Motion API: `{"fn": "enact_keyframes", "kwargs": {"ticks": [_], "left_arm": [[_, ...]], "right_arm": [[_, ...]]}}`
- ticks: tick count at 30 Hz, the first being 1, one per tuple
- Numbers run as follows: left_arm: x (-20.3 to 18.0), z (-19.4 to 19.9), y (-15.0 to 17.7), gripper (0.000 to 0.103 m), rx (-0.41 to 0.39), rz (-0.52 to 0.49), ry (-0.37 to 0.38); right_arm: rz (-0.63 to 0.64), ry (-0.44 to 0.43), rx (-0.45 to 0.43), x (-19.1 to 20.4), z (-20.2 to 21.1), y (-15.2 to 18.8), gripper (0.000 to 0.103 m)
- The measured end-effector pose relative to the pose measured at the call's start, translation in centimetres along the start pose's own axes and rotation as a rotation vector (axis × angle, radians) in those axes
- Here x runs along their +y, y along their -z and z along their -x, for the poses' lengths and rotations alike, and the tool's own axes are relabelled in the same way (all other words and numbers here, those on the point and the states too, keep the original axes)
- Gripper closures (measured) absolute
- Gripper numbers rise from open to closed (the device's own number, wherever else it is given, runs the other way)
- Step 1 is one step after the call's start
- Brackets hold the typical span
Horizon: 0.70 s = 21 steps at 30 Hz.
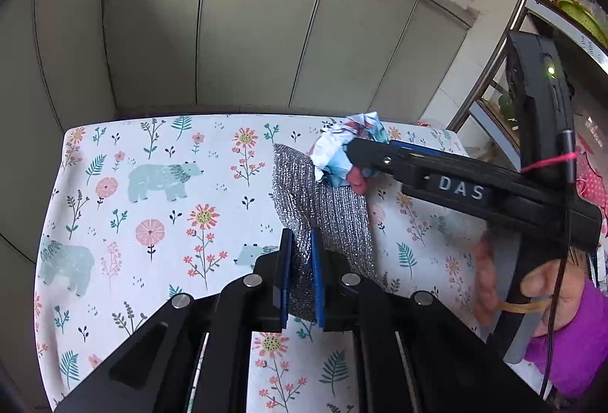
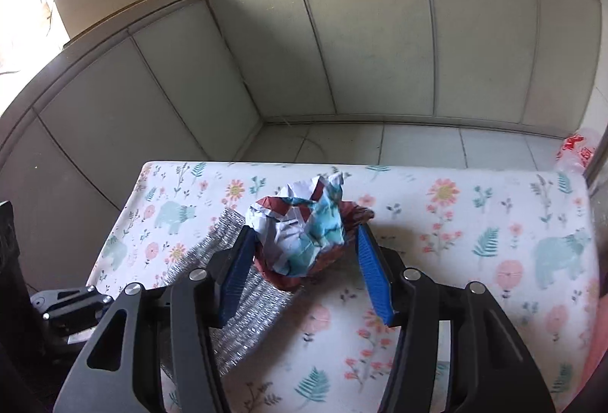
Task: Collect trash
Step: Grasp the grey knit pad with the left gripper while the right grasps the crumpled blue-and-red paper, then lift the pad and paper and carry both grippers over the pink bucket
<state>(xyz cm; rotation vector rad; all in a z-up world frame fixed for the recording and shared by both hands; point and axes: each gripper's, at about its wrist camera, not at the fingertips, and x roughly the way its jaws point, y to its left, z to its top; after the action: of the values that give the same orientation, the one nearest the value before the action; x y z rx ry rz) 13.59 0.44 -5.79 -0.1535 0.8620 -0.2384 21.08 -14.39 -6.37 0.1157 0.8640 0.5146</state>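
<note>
in the left wrist view a table point(image 1: 114, 154) under a floral cloth with pale blue bears fills the lower left and middle of the frame, with grey-green cabinet doors point(image 1: 247, 32) curving across the top. at lower centre the left gripper point(image 1: 301, 283) is clenched on the near end of a silver mesh cloth point(image 1: 315, 200), its blue pads pressed to the fabric from both sides; the cloth runs up toward the centre of the frame and looks raised off the table at the held end. just above and right of the cloth sits a crumpled paper ball point(image 1: 345, 150), white with blue and red print. the right gripper point(image 1: 355, 156) comes in from the right edge, black, its tip against the ball. at the lower right a hand point(image 1: 547, 283) with a purple sleeve point(image 1: 573, 344) holds that tool, and a metal rack point(image 1: 520, 13) rises at the upper right.

in the right wrist view the mesh cloth point(image 2: 228, 314) lies at lower left of centre, passing under the left finger. the right gripper point(image 2: 304, 261) stands released around the paper ball point(image 2: 300, 226) at mid-frame: the left blue pad touches or nearly touches it, the right pad stands clear. part of the left gripper point(image 2: 72, 302) shows at the far left edge.
</note>
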Motion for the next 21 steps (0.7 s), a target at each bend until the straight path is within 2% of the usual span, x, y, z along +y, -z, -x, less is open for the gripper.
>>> {"fn": "enact_keyframes", "kwargs": {"ticks": [3, 5, 8, 10, 16, 21], "left_arm": [[0.2, -0.4, 0.2, 0.094, 0.012, 0.019, 0.009], [0.4, -0.1, 0.6, 0.094, 0.011, 0.025, 0.016], [0.1, 0.5, 0.8, 0.094, -0.001, 0.030, 0.022], [0.0, 1.1, 1.2, 0.094, -0.008, 0.031, 0.023], [0.1, 3.9, 2.6, 0.094, -0.043, 0.040, 0.034], [-0.2, 5.8, 3.3, 0.094, -0.066, 0.045, 0.050]], "right_arm": [[0.014, -0.022, 0.034, 0.6, -0.5, 0.3, 0.048], [0.018, -0.053, 0.060, 0.9, -0.7, 0.7, 0.064], [0.043, -0.036, 0.040, 1.8, 0.5, 1.2, 0.075], [0.032, -0.039, 0.019, 1.8, 2.0, 1.5, 0.087], [-0.002, -0.029, -0.018, 0.5, 8.2, 3.4, 0.087], [-0.039, 0.016, -0.013, -0.8, 12.4, 6.7, 0.087]]}}
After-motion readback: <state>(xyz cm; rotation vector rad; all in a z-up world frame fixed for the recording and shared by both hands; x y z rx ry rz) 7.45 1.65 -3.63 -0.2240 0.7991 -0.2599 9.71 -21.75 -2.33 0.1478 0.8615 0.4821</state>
